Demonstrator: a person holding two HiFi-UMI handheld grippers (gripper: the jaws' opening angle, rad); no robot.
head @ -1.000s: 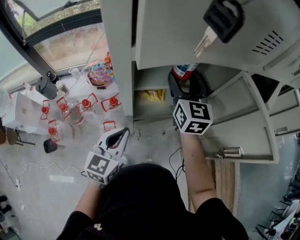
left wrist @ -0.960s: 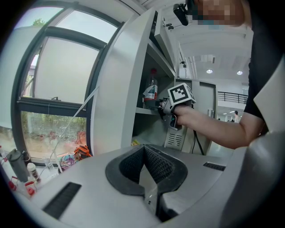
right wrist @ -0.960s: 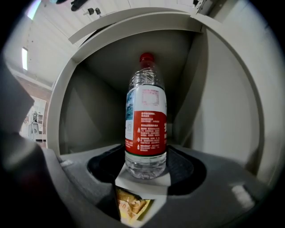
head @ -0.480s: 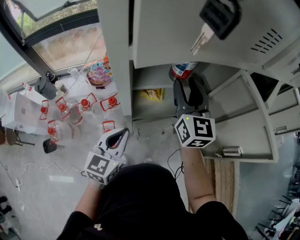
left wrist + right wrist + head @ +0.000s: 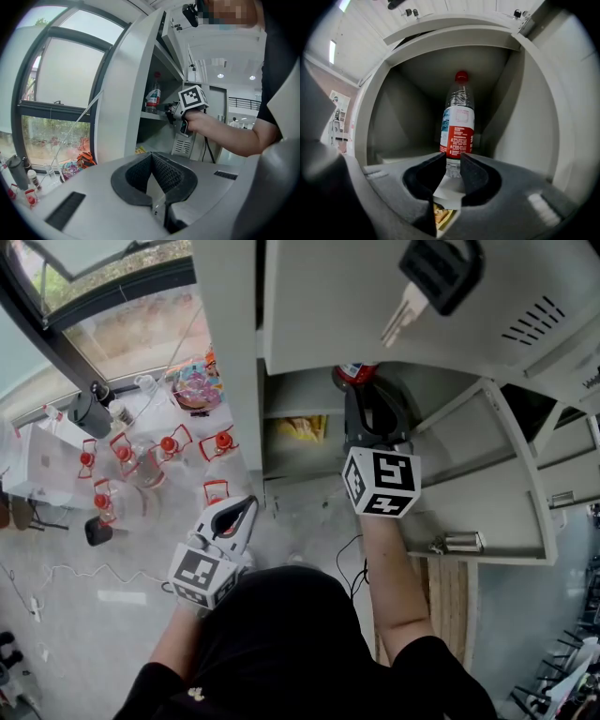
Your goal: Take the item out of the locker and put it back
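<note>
- Now inside the locker (image 5: 230, 352), in its upper bay: bottle (image 5: 458, 122), upright, red cap on top, near the back wall.
- Reaching level into that bay: right gripper (image 5: 451, 164), jaws just closed inward and clamped on the bottle's lower part, below the red label.
- Outside the locker, low and to its left: left gripper (image 5: 232, 518), jaws together, nothing between them.
- In the locker bay beneath: yellow packet (image 5: 302, 430).

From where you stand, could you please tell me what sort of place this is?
Probably a locker area in an office or lab building: grey metal lockers with open doors, a key in one door, a water bottle in a compartment, and a large window alongside.
</note>
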